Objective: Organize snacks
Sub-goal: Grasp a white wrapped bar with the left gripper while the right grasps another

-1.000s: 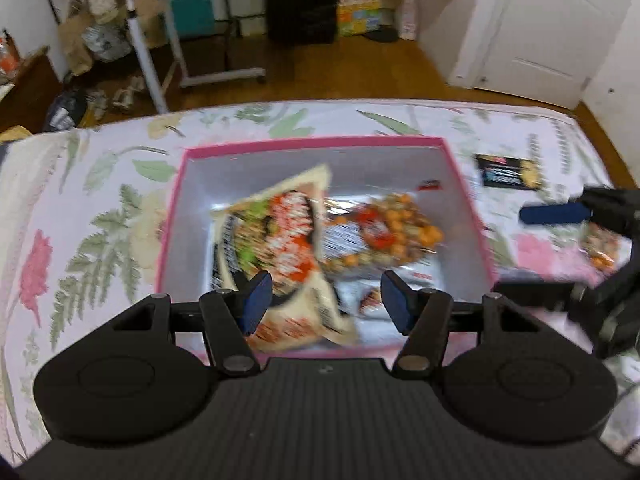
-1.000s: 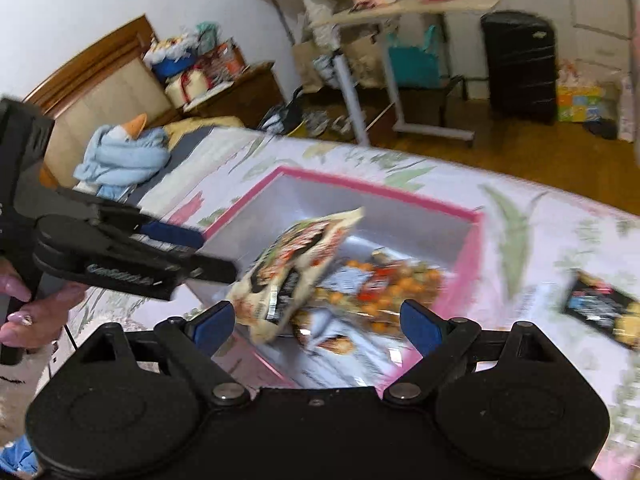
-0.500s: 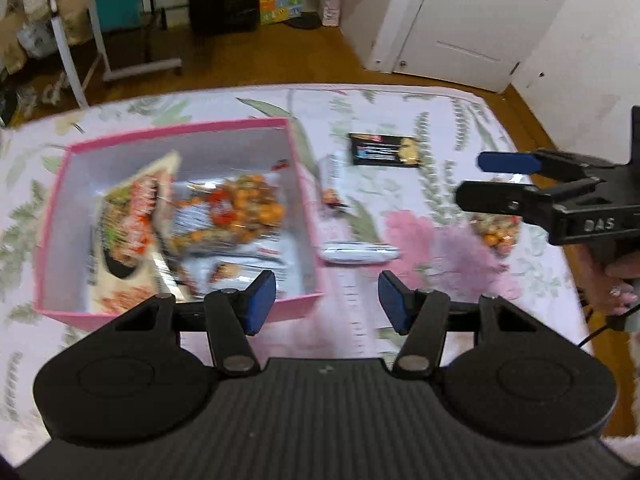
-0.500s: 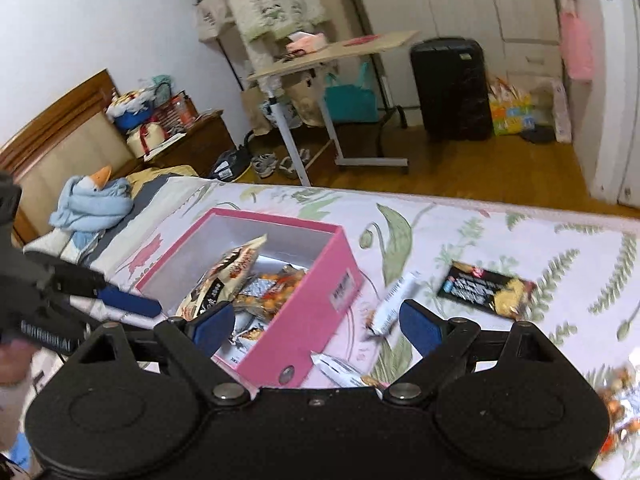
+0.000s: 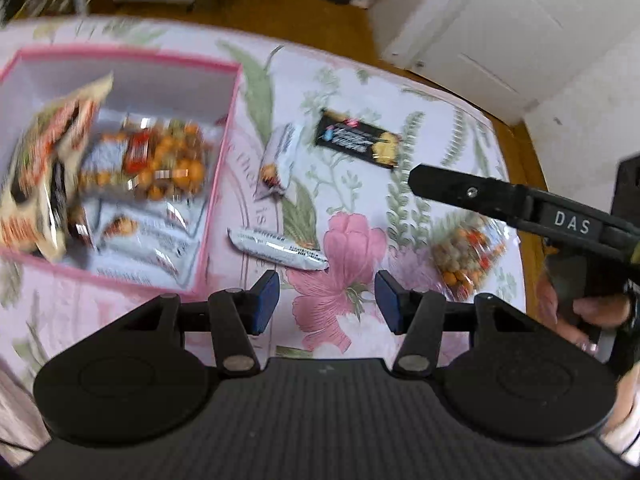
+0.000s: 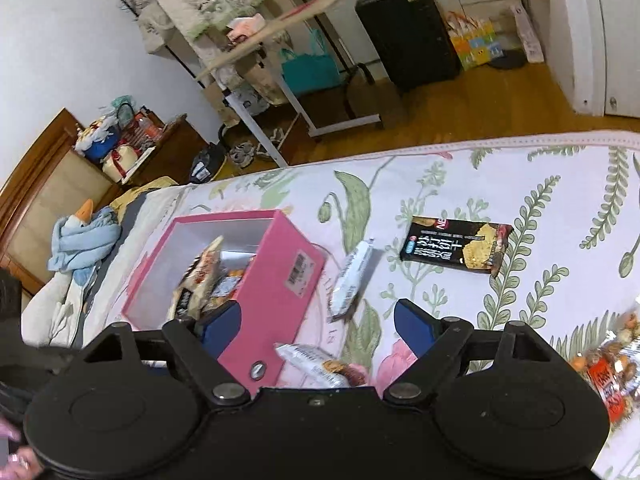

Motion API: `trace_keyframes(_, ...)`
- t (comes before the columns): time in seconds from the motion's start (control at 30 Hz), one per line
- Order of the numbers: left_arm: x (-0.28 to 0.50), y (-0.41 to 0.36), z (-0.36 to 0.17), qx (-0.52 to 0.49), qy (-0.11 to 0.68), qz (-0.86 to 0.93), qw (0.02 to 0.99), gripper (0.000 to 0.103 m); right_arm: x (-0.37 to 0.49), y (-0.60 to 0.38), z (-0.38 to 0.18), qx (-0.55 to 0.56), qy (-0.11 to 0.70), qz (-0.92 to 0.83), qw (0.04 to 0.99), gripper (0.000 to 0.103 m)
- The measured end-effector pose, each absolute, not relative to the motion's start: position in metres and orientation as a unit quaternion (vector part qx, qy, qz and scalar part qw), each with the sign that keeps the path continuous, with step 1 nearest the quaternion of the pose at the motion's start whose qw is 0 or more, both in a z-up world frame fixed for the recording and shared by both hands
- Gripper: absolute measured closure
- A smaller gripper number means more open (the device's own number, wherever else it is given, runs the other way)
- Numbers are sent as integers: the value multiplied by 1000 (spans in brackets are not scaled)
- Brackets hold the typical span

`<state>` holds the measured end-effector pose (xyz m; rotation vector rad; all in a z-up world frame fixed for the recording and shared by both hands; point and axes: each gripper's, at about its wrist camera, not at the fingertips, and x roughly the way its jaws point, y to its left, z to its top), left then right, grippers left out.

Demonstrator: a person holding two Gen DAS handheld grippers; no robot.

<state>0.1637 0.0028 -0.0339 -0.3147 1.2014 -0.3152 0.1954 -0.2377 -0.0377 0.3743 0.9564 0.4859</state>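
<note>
Left gripper, right gripper: fingers apart, empty. Silver bar beside pink box.

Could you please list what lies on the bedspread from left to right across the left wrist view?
pink box → upright white packet → black cracker packet → clear bag of mixed nuts.

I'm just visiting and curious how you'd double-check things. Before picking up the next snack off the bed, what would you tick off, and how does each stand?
1. Left gripper open, empty: ok.
2. Right gripper open, empty: ok.
3. Pink box upright, room inside: ok.
4. White bar within the left gripper's reach, nothing on it: ok.
5. Black packet lying flat, clear: ok.
6. Nut bag free of the right gripper above it: cannot tell.
</note>
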Motion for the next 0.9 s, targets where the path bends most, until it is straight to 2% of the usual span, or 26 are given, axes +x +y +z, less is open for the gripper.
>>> trace_keyframes(0.1, 166, -2, -57, -183, 557, -116, 801, 51, 208, -234, -59, 180, 455, 240, 839, 32)
trace_keyframes(0.13, 167, -5, -65, -185, 555, -106, 804, 51, 210, -231, -69, 178, 456, 238, 839, 33)
trace_keyframes(0.37, 167, -24, -103, -193, 513, -24, 836, 50, 226, -218, -112, 209, 451, 257, 829, 33)
trace_keyframes(0.63, 167, -36, -138, -218, 483, 69, 845, 49, 261, -214, -156, 272, 483, 281, 783, 32)
trace_keyframes(0.8, 167, -32, -147, -235, 470, 88, 846, 47, 276, -203, -167, 280, 492, 286, 773, 32)
trace_keyframes(0.9, 167, -28, -151, -255, 464, 85, 844, 56, 282, -191, -169, 256, 496, 279, 781, 32)
